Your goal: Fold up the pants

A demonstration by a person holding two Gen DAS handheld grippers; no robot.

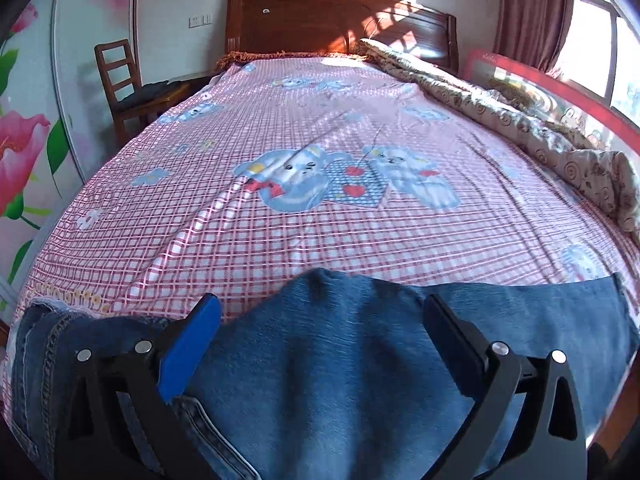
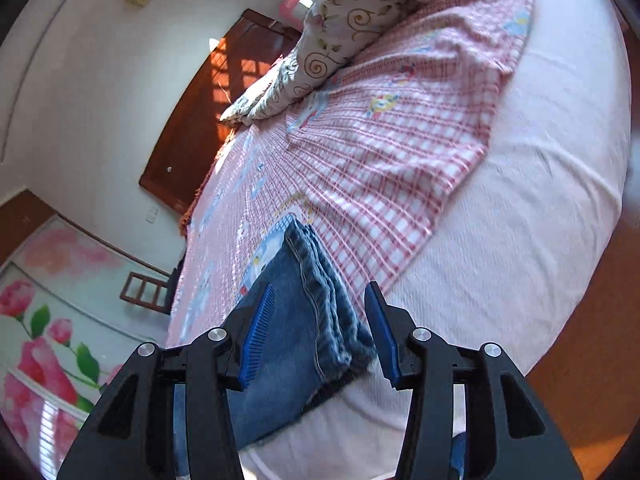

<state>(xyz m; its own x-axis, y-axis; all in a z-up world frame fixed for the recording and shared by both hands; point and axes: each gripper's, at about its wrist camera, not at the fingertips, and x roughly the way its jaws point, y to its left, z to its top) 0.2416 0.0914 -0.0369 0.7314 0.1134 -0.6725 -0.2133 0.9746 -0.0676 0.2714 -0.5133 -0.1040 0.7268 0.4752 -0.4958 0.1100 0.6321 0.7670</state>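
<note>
- The blue jeans [image 1: 328,360] lie at the near edge of the bed, stretched sideways along that edge in the left wrist view.
- In this view one raised fold of denim stands up between the two fingers of the left tool [image 1: 320,344], and the stitched seams of the jeans show at the far left.
- The left tool stands wide open; its blue pad [image 1: 188,352] and its dark pad are both apart from the raised fold, and it holds nothing.
- In the right wrist view the leg ends of the jeans [image 2: 312,312] lie stacked, with the hems one over another and a frayed edge at the near side.
- The right tool [image 2: 320,332] is about half open; the stacked hems are between its blue pads [image 2: 256,340], but the pads do not press on the cloth.
- No earlier picture is given, so only this open stand can be told.
- Under the jeans is the pink checked bedsheet [image 1: 320,220] with blue cartoon bears; in the right wrist view its corner is turned back and the plain pink mattress cover [image 2: 520,240] is bare.
- A cream quilt with swirl pattern [image 1: 520,120] lies bunched along the right side of the bed.
- Behind are the wooden headboard [image 1: 320,20], a wooden chair [image 1: 124,84] at the left, and a wardrobe door with pink flowers [image 1: 24,140].
</note>
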